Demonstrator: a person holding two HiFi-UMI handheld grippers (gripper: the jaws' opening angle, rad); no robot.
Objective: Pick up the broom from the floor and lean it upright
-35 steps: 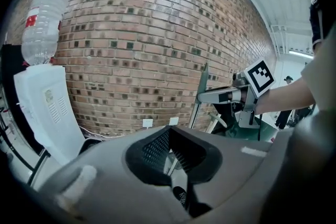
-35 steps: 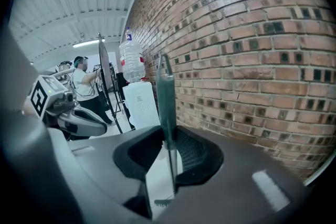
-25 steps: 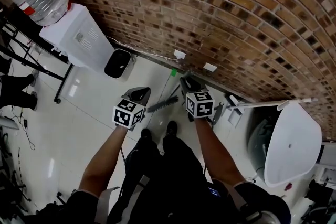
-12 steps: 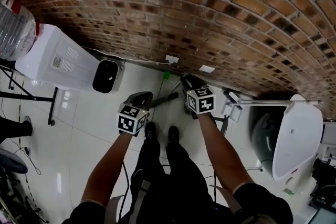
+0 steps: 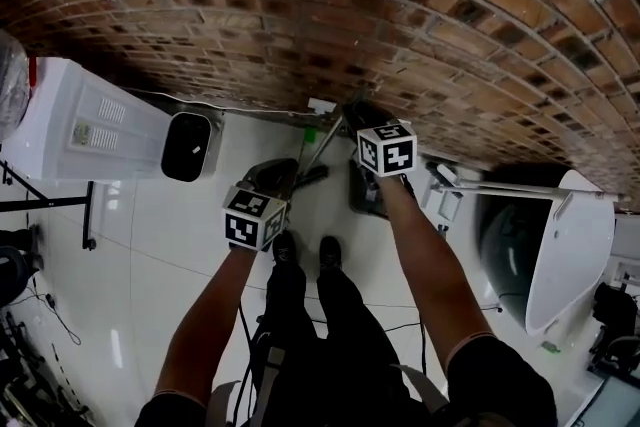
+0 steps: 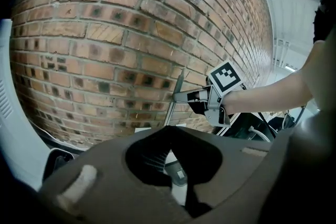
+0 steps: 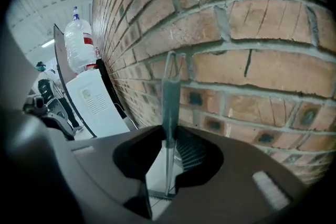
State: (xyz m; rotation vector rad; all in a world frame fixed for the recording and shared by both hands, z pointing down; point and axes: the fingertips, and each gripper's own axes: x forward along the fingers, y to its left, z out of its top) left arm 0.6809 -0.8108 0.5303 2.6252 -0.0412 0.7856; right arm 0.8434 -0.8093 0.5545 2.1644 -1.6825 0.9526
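Observation:
The broom's thin handle (image 5: 322,143) slants up from the floor toward the brick wall (image 5: 420,5), and its dark brush head (image 5: 312,176) rests low by the tiles. My right gripper (image 5: 346,113) is shut on the handle near its top. In the right gripper view the handle (image 7: 170,107) runs straight up between the jaws of the right gripper (image 7: 169,165). My left gripper (image 5: 276,175) hangs just left of the brush head, its jaws close together with nothing in them. In the left gripper view the left gripper (image 6: 176,176) faces the right gripper (image 6: 182,96) on the handle (image 6: 177,93).
A white water dispenser (image 5: 90,130) and a black bin (image 5: 187,147) stand against the wall at the left. A white rounded seat (image 5: 560,255) and a stand are at the right. The person's shoes (image 5: 305,250) are just behind the broom. Cables lie on the tiles.
Both grippers have moved closer to the brick wall. The broom handle has come up from near the floor and now slants toward the wall in the right gripper.

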